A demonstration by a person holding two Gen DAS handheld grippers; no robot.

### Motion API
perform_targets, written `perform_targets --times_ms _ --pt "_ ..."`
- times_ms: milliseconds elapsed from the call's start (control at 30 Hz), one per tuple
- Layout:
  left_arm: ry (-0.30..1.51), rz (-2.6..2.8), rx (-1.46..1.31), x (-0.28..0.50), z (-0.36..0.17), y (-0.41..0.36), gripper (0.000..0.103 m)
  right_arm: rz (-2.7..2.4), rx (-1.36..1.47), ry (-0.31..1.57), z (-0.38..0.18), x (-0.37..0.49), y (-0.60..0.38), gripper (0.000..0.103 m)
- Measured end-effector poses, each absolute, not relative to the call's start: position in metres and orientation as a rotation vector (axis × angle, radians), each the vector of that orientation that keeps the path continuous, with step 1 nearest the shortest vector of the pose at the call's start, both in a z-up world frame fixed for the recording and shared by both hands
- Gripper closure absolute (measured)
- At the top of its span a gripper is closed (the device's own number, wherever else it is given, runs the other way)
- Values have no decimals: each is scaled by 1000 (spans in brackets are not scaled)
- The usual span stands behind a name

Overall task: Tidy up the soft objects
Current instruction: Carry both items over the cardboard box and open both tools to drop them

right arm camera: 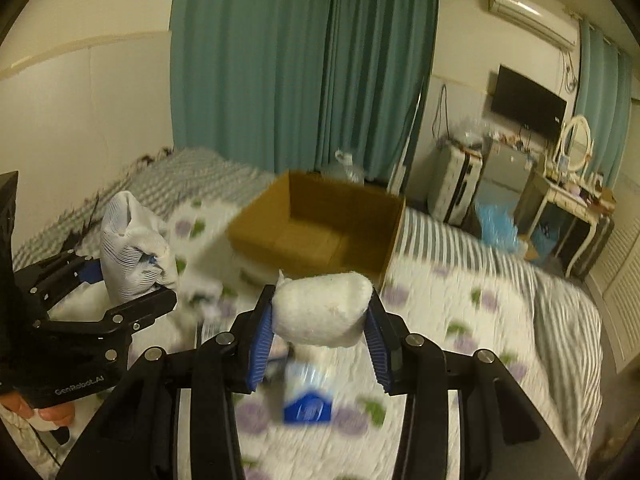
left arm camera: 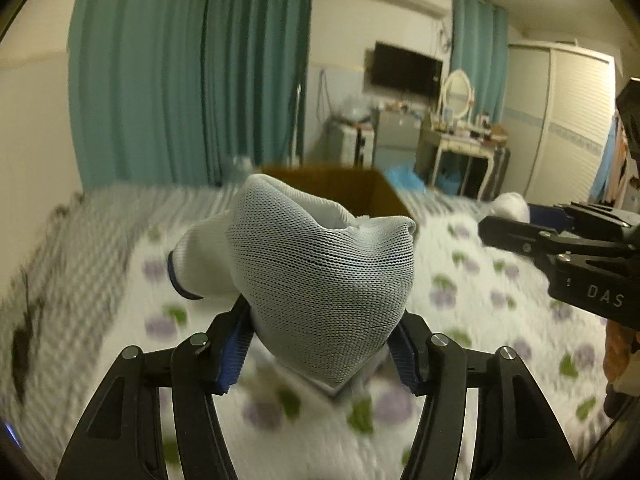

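On the bed (right arm camera: 460, 300), cardboard box (right arm camera: 320, 224) open, floor bare | short of the box, your left tongs (left arm camera: 320, 344) clamp a white knit glove (left arm camera: 324, 280) | your right tongs (right arm camera: 320, 332) clamp a white fluffy bundle (right arm camera: 322, 308).

A bed (right arm camera: 460, 300) fills the lower half of both frames, its cover white with purple and green flowers, striped grey toward the edges. An open cardboard box (right arm camera: 320, 228) sits on it at centre; a blue packet (right arm camera: 307, 407) lies lower centre.
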State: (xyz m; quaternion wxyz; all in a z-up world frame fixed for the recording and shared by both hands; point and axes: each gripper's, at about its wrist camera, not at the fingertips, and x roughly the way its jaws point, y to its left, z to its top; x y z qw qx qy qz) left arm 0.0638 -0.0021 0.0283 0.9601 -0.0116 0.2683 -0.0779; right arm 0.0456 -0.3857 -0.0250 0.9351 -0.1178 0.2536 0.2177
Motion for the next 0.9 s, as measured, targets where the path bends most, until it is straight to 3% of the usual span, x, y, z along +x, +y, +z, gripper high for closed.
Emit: perform_targets --times_ms 233,567,633,700,900 --pt "455 -154 56 145 65 -9 43 432 -235 503 2 130 -361 61" --pt "545 -198 74 277 28 -9 40 451 -163 585 -39 249 -336 61" --pt "567 -200 79 291 19 -10 38 451 -147 589 -47 260 -337 50" --pt "579 -195 83 295 10 -9 33 437 -138 573 -53 264 -340 21" --pt "596 -154 88 295 -2 -18 32 403 -81 551 -58 253 -370 16"
